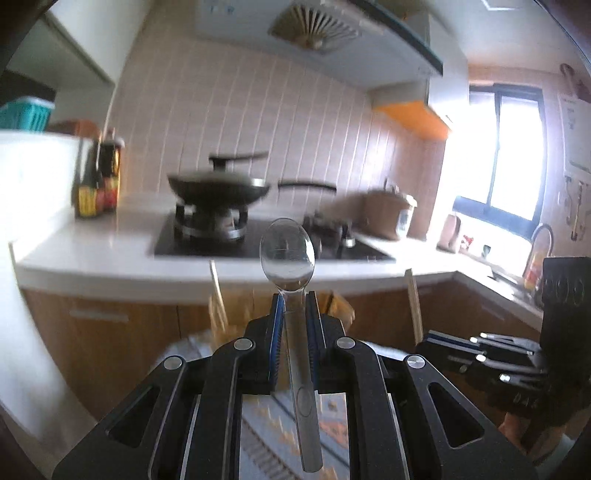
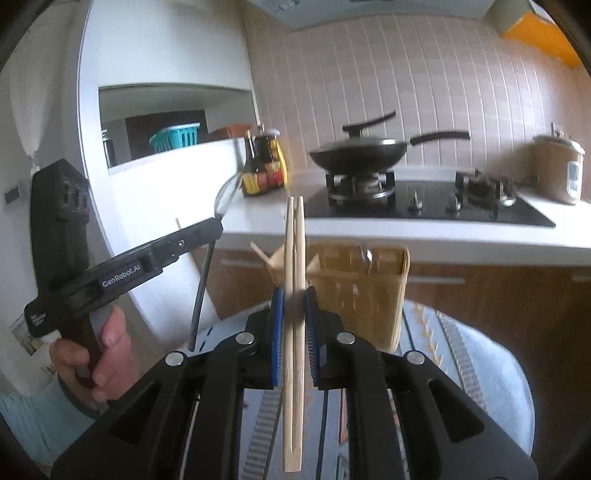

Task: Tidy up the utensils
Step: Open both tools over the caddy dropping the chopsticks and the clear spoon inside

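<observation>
Left gripper [image 1: 295, 306]: blue pads clamped on the neck of a clear plastic spoon [image 1: 287, 251]; bowl stands up and forward of the fingertips, handle runs back between the black linkages toward the camera.
Left gripper, side view [image 2: 218, 225]: held up in a person's hand [image 2: 92, 354], fingers wrapped round the grip, tilted slightly upward toward the stove.
Right gripper [image 2: 294, 306]: pads closed on a pair of wooden chopsticks [image 2: 294, 258], gripped near mid-length; tips rise close together above the fingertips, butt ends trail back under the camera.
Right gripper, seen from the left wrist [image 1: 476, 347]: low and to the right of the spoon, level with it; its pads cannot be made out from that side.
Landmark: woven utensil basket [image 2: 365, 288], tan, slatted, standing on a patterned cloth [image 2: 480, 354] just ahead of both grippers.
Chopsticks versus basket: in front of its left edge as viewed; appear clear of it, though blur leaves this uncertain.
Spoon versus basket: above and in front of the basket [image 1: 221, 317]; not touching.
Basket contents: at least one stick [image 1: 218, 291] leans out of it; remainder blurred.
Behind basket: white countertop [image 2: 443, 236] over wooden cabinet fronts.
On countertop: black hob with a lidded black wok [image 2: 358, 151]; dark sauce bottles [image 2: 264, 166] to its left; beige rice cooker [image 2: 559, 170] to its right.
Wall: pale pink tile; range hood [image 1: 314, 33] overhead.
Far right of basket: bright window [image 1: 509, 155], sink tap below it.
</observation>
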### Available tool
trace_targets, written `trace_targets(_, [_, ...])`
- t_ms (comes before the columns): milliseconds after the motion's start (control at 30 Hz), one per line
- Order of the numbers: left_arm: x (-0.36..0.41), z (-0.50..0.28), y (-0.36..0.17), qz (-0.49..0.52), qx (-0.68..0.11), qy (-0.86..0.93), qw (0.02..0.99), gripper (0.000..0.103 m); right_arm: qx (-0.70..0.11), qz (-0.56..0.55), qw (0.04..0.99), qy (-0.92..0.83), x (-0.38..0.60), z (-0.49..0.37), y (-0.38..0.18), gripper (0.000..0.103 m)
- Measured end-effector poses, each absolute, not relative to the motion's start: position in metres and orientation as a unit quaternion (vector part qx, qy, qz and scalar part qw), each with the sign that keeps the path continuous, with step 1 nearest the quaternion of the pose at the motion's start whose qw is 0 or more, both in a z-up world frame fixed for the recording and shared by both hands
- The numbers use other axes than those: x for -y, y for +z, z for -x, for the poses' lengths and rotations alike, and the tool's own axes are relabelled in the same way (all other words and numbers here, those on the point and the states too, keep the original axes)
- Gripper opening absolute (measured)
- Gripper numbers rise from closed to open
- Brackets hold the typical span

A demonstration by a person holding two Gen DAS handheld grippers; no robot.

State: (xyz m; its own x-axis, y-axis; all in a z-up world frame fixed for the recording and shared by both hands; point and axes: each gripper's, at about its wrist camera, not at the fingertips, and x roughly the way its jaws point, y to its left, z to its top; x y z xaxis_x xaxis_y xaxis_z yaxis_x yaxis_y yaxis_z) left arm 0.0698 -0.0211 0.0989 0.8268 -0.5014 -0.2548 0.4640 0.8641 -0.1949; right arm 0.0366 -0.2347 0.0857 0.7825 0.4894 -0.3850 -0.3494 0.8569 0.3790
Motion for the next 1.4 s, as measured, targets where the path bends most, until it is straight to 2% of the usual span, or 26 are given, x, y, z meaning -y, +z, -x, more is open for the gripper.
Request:
trace_targets(233, [0.029,-0.077,0.118,0.064,-0.043,-0.181,0.981,0.010,-0.208,-0.138,0.944,0.217,0.233,-0.068,0.105,0.010])
trace_targets(400, [0.034,-0.104,0.127,0.072,-0.005,-0.160,0.984,0.010,-0.174,-0.161,0.954,0.185,0.250,-0.096,0.117,0.010])
trace_targets(567, [0.039,-0.130,0.121,0.085,0.006,-0.155,0.984,0.010,-0.135,-0.176,0.965,0.142,0.275,-0.128,0.121,0.010])
trace_targets(867, [0.045,-0.165,0.098,0.097,0.006,-0.151,0.984,0.010,-0.078,-0.133,0.984,0.093,0.278,-0.171,0.109,0.010])
trace_targets(1133, [0.039,-0.194,0.077,0.119,-0.028,-0.158,0.980,0.010,-0.083,-0.088,0.988,0.094,0.256,-0.195,0.074,0.010])
trace_targets(1400, [0.044,-0.198,0.061,0.102,-0.034,-0.147,0.983,0.011,-0.098,-0.123,0.982,0.104,0.265,-0.202,0.055,0.010])
